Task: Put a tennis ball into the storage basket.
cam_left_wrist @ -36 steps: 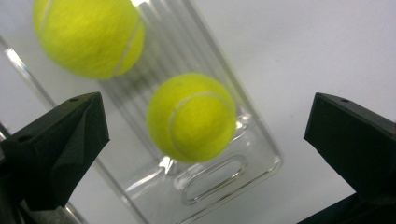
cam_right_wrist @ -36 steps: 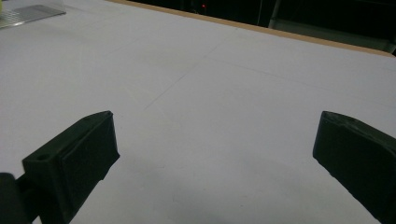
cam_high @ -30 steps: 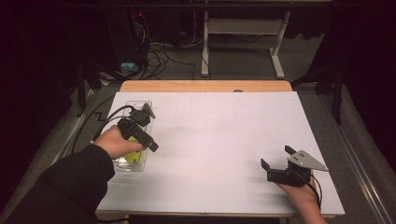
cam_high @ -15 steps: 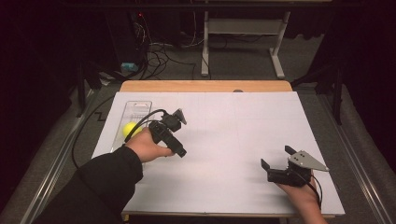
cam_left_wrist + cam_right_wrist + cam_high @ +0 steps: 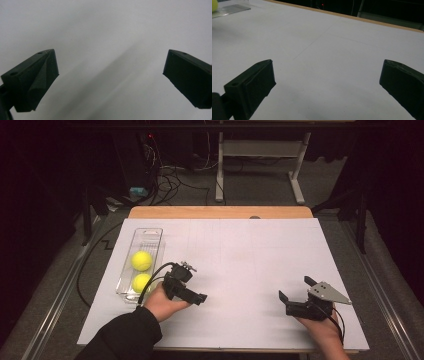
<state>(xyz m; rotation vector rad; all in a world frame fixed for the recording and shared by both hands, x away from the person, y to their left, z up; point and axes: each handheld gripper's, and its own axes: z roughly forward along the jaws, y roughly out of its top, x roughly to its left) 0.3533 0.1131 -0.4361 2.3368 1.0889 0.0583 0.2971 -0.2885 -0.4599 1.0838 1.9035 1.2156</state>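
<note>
Seemingly both balls (image 5: 141, 260) sit stowed in the tray (image 5: 152, 233); left gripper (image 5: 192, 295) and right gripper (image 5: 296, 292) hover empty, jaws spread. Next move likely means resting.

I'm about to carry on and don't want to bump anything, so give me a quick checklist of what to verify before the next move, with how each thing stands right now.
1. Left gripper empty: ok. Its own view shows the jaws wide apart over bare white surface.
2. Right gripper empty: ok. Jaws are apart with nothing between them.
3. Both tennis balls seated in the clear tray: ok. The far ball and near ball lie inside its walls.
4. Left gripper clear of the tray: ok, though it sits close beside the tray's near right corner.
5. Left cable free of the tray: cannot tell. It loops right beside the tray's wall.
6. White sheet between the grippers clear: ok.
</note>
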